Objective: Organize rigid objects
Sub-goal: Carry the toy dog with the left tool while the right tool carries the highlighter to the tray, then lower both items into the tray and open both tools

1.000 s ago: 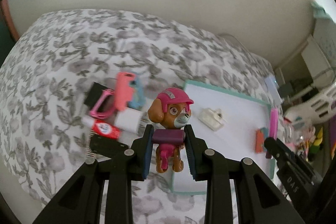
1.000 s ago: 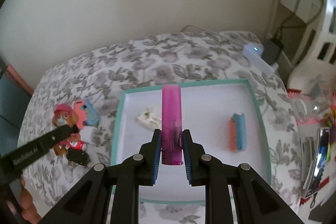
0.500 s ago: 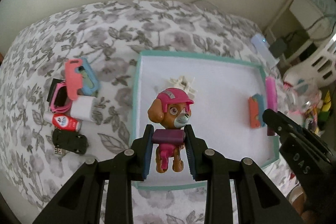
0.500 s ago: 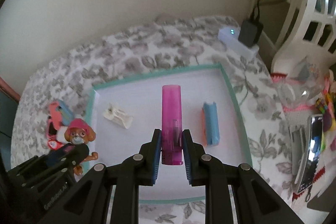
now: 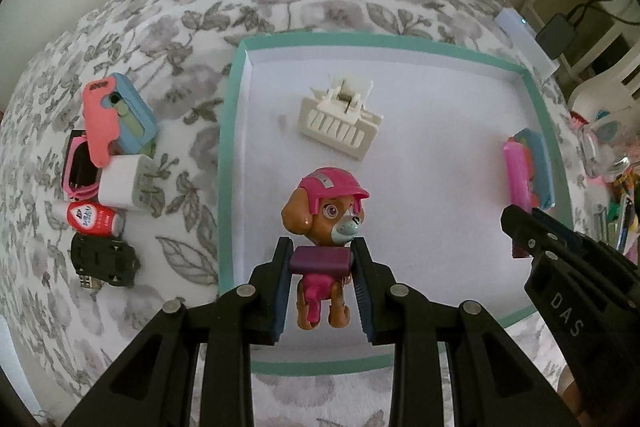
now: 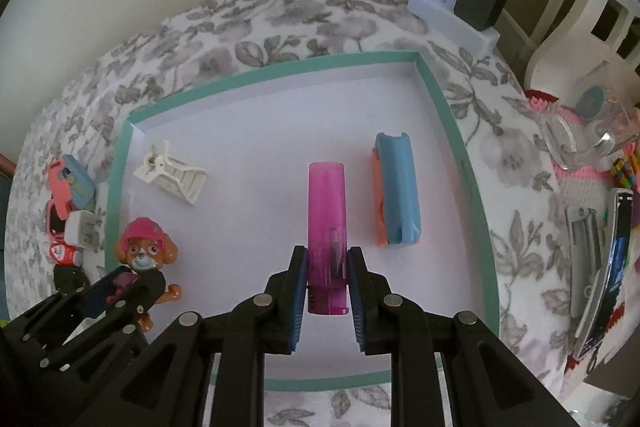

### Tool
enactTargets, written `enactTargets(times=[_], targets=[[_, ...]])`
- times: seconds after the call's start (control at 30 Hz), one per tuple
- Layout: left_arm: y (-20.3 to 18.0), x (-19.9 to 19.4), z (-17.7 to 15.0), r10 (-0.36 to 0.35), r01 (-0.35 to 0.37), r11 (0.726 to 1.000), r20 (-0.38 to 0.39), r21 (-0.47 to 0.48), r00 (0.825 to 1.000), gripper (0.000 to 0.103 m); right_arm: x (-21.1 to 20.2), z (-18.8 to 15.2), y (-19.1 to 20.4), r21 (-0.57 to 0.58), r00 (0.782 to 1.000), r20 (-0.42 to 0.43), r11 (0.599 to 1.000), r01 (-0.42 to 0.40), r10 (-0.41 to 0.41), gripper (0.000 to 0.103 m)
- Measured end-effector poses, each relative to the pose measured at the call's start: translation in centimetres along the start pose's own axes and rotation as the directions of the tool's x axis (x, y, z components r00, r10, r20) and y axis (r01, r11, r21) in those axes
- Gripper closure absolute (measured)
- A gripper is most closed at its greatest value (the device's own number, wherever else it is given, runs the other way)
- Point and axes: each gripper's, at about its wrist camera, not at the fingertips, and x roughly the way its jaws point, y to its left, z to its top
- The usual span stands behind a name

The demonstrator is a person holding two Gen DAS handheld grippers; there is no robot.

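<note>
My left gripper (image 5: 320, 287) is clenched on the toy dog (image 5: 326, 219), its body pinched between the pads, head projecting ahead over the tray (image 5: 230, 131). My right gripper (image 6: 327, 291) grasps the pink tube (image 6: 326, 219) by its near end, the tube pointing forward above the tray floor.

Carried the toy puppy figure (image 5: 325, 211) from above the floral cloth (image 5: 180, 27), beside the heap at frame left, to over the lower-left part of the teal-rimmed tray (image 5: 226, 147). Lowered toward the tray floor, so the white hair clip (image 5: 340, 119) looms larger at upper centre. Brought the pink tube (image 6: 326, 223) down too, nearer the blue-and-orange case (image 6: 396, 187), now right of centre.
</note>
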Motion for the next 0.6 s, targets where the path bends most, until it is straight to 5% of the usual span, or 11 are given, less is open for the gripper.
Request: enactTargets(times=[0.47, 0.6], targets=[[-0.2, 0.2, 0.0, 0.001, -0.001, 1.000, -0.014, 0.000, 1.000, 0.072, -0.5, 0.2, 0.5, -0.017, 1.000, 0.015, 1.000, 0.002, -0.002, 0.081], [0.0, -0.8, 0.2, 0.007, -0.008, 1.000, 0.008, 0.003, 1.000, 0.072, -1.4, 0.5, 0.7, -0.018, 0.998, 0.054, 1.000, 0.011, -0.010, 0.071]])
